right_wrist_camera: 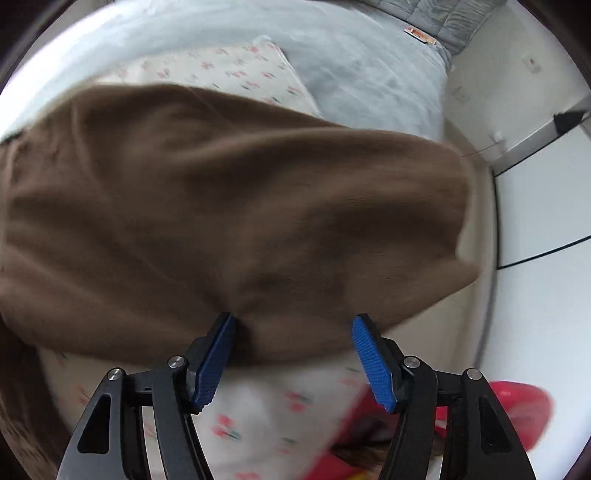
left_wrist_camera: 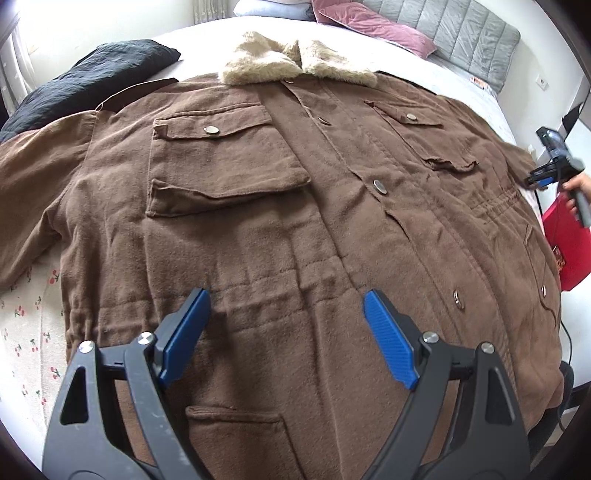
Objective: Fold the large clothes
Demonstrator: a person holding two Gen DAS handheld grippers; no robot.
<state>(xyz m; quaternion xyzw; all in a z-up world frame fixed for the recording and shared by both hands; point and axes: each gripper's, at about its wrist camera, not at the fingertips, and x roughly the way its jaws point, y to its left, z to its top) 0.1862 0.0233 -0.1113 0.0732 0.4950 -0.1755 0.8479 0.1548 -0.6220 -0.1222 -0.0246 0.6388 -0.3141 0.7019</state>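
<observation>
A brown jacket (left_wrist_camera: 295,206) with a beige fleece collar (left_wrist_camera: 295,61) lies front-up, spread flat across the bed (left_wrist_camera: 22,332), buttoned down the middle. The left gripper (left_wrist_camera: 286,306) hovers over the jacket's waist with its blue pads (left_wrist_camera: 186,332) wide apart and nothing between them. At the far right edge a hand (left_wrist_camera: 576,184) holds the right gripper (right_wrist_camera: 291,332) beside the jacket's sleeve (right_wrist_camera: 240,206). In the right wrist view, which is blurred, its jaws stand apart over the sleeve's near edge, not pressing on it. A black garment (left_wrist_camera: 92,85) lies far left, a pink pillow (left_wrist_camera: 369,26) near the headboard.
</observation>
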